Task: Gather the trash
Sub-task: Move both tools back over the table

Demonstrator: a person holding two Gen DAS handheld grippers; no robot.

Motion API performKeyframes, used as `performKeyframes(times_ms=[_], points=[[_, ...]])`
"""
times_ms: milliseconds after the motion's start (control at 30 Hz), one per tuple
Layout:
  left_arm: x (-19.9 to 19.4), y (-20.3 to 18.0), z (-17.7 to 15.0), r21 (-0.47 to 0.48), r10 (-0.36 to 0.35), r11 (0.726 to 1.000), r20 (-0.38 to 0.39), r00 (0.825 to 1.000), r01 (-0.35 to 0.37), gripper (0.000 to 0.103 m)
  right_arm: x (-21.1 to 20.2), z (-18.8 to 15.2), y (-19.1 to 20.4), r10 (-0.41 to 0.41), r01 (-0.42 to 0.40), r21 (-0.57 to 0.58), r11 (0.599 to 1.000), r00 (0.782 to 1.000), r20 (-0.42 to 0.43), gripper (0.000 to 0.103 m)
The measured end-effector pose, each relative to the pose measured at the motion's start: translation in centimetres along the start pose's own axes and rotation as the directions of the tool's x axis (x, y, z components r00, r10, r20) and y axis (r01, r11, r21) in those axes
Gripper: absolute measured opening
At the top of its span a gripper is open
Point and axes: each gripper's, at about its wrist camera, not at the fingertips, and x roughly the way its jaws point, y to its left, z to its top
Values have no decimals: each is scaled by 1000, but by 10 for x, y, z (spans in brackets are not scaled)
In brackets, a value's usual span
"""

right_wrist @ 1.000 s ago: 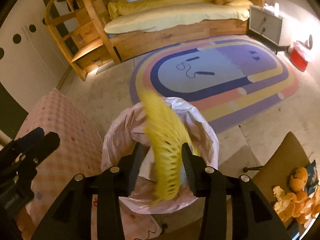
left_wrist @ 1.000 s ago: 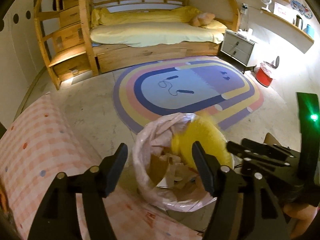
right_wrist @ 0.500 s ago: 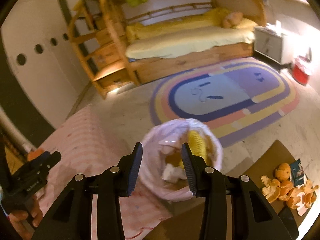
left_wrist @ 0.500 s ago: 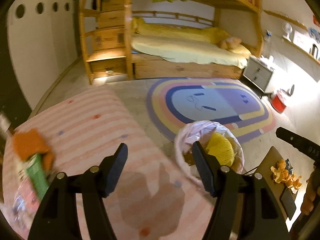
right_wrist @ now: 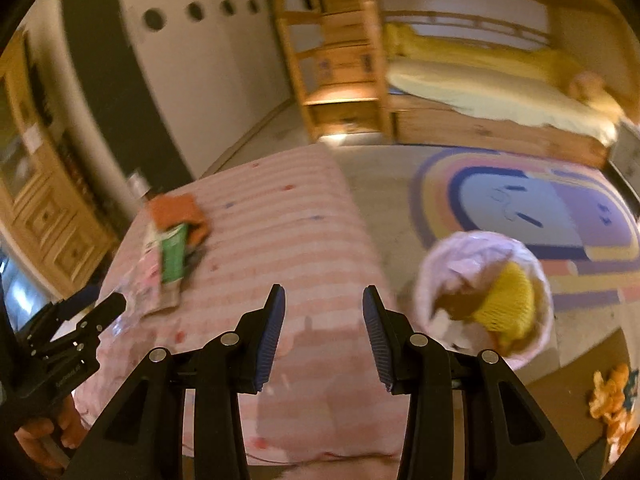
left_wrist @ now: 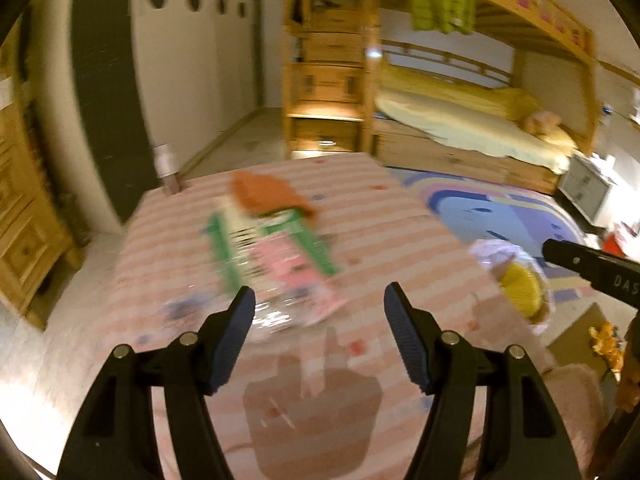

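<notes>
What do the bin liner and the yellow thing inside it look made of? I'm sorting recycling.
Bin liner: thin plastic film, pale pink, slightly glossy, crinkled over the rim. Yellow thing: probably soft foam netting, matte, with a ribbed mesh surface; blur leaves it uncertain.

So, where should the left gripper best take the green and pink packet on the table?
Probably its near clear end: the green and pink packet lies flat, that end toward the open left gripper. Come from above, pinch the thin edge. Blur hides details.

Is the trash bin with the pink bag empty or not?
Not empty: the trash bin holds a yellow mesh item and some crumpled scraps.
</notes>
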Motion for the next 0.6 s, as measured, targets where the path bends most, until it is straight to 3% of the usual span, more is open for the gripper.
performKeyframes(times_ms=[200, 333, 600], points=[[-1, 52, -23, -41, 119, 992, -29, 992, -120, 67, 21, -7, 48, 17, -21, -109, 994, 999, -38, 47], [8, 72, -38, -56, 122, 990, -71, 990, -126, 76, 29, -10, 58, 16, -24, -138, 990, 998, -57, 47], [42, 73, -52, -49, 102, 993, -164, 981, -111, 76, 36, -12, 55, 6, -15, -122, 992, 997, -72, 47]])
